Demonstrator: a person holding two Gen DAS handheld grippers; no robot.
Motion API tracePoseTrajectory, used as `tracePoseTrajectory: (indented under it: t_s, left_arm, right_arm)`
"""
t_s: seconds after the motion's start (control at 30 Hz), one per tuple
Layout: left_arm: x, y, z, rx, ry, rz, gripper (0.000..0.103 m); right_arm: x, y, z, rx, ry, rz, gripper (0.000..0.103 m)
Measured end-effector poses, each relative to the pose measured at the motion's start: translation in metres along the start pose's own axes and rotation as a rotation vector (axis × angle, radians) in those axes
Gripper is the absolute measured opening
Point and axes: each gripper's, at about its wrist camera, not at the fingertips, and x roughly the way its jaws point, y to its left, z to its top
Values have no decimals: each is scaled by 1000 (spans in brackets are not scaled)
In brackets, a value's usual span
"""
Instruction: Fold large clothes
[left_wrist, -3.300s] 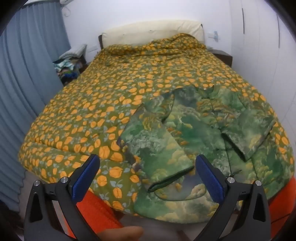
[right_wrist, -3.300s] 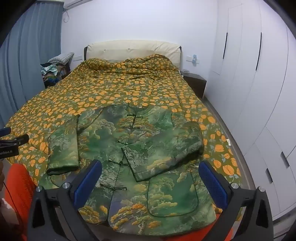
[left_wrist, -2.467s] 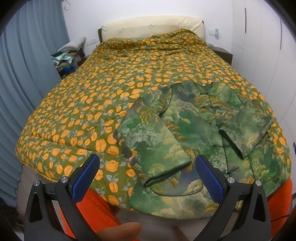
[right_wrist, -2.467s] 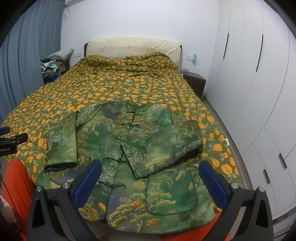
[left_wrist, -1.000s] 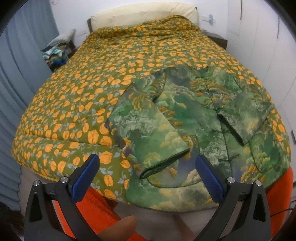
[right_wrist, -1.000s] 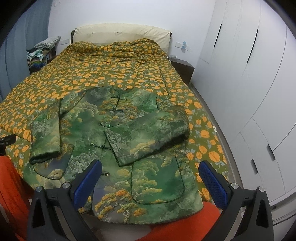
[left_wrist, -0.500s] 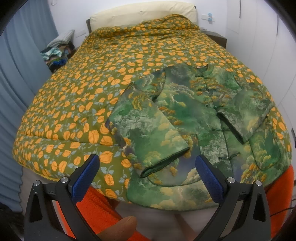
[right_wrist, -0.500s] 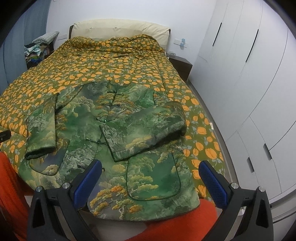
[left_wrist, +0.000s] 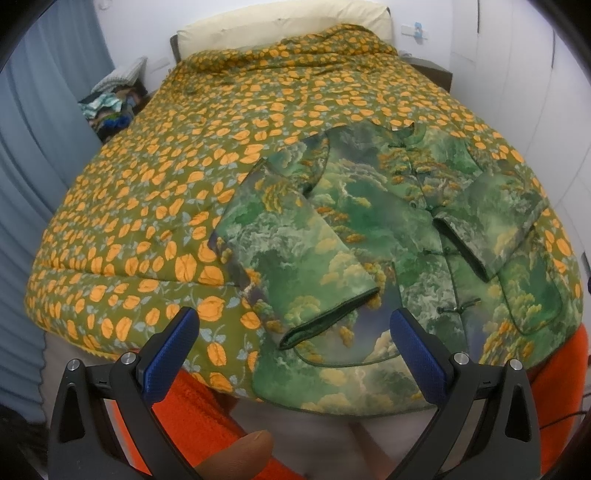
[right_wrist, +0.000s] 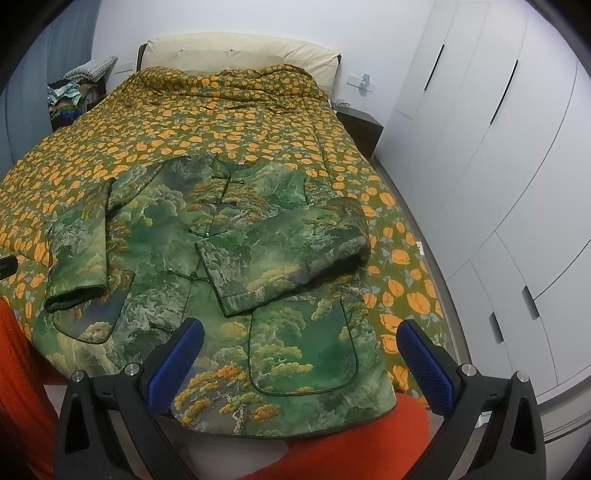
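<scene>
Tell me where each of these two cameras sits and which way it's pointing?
Left wrist: rides on the left tool, near the bed's foot, looking up the bed at the green jacket's near sleeve; open blue-padded fingers and a fingertip show.
Right wrist: rides on the right tool, further right, looking over the jacket toward the wardrobe; open fingers show.
Shared: the same jacket, quilt, headboard.

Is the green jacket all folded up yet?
Partly. The green jacket lies spread on the bed; only its right sleeve is folded across the front.
</scene>
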Motion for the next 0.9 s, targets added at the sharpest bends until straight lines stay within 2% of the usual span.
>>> tracePoseTrajectory:
  t_s: [0.2,0.6,0.73,0.9]
  left_arm:
    - [1,-1,1,-3,-1,1,103]
    - [6,-1,-1,25,4,-10,103]
    - [8,-2,-1,36,-2,-23,103]
    - [29,1,-2,40,51,-74,103]
  right_arm:
    - [0,0,-1,1,-9,12,103]
    - [2,14,-4,-62,-49,129,103]
    - [6,22,-7,-105,-63,125,103]
    - [21,32,-8,-168,-62,172,103]
